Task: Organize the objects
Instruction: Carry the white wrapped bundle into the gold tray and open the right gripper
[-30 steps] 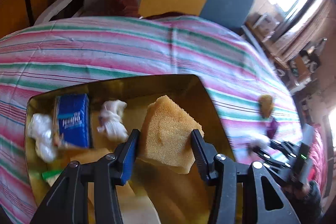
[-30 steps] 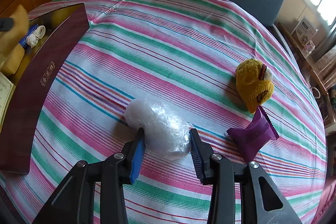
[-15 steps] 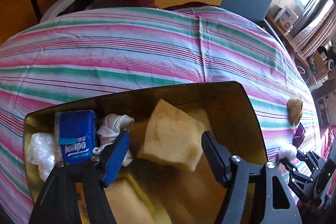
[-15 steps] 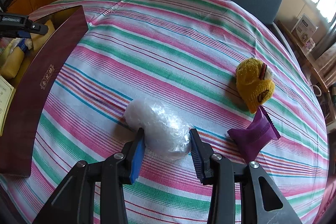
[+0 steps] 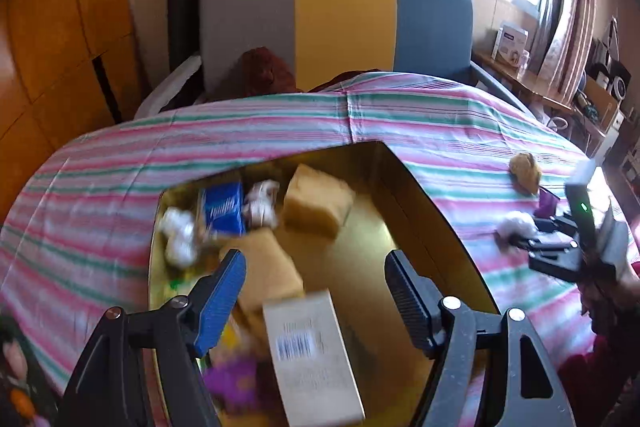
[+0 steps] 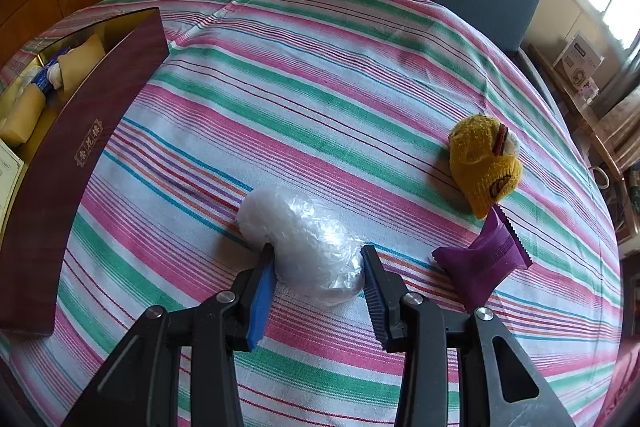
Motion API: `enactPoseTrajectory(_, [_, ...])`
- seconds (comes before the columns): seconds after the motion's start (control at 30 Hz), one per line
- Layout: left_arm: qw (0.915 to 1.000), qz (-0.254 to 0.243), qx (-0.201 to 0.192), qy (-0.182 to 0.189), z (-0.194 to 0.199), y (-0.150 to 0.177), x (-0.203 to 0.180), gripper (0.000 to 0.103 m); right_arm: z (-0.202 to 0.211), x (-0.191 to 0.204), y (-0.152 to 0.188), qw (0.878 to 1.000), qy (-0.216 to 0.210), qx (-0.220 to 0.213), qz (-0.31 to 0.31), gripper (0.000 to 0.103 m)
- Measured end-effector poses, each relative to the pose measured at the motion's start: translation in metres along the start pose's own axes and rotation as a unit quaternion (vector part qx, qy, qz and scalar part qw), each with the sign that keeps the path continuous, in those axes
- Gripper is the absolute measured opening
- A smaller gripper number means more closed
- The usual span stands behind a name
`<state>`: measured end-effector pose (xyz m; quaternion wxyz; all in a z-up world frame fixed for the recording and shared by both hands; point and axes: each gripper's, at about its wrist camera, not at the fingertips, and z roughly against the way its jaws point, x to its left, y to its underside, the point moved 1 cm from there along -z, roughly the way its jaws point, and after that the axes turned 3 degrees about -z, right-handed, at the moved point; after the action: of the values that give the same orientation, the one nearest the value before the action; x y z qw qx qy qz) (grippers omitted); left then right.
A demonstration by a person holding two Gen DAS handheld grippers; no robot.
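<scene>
**Right wrist: claw clamped on the plastic bundle, left claw spread over the box**

The right gripper (image 6: 318,269) grips a crumpled clear plastic bag (image 6: 304,243) lying on the striped tablecloth (image 6: 320,87), both pads pressed into its sides. Near it to the right lie a yellow knitted toy (image 6: 482,165) and a purple pouch (image 6: 482,261), touching each other. The gold-lined box (image 6: 80,131) sits at the cloth's left edge.

Seen from the left wrist (blurred), the left gripper (image 5: 314,277) hangs released above that box, nothing between its pads. Inside rest a yellow sponge (image 5: 318,201), a blue tissue pack (image 5: 222,209), white wads (image 5: 178,237) and a barcoded carton (image 5: 314,355).
</scene>
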<state>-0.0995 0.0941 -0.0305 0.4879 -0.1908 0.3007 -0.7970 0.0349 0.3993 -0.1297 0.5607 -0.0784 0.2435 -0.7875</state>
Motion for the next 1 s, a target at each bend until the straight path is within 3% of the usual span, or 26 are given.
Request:
enactPoseTrajectory(0.33, [0.9994, 0.027, -0.007, -0.020, 0.028, 0.044, 0.001, 0.071, 0.000, 0.003, 0.002, 1.000, 0.014, -0.008, 0.011, 0.042])
enactPoseTrajectory(1.0, [0.9990, 0.041, 0.005, -0.018, 0.032, 0.068, 0.014, 0.066, -0.002, 0.000, 0.000, 0.999, 0.021, -0.005, -0.025, 0.041])
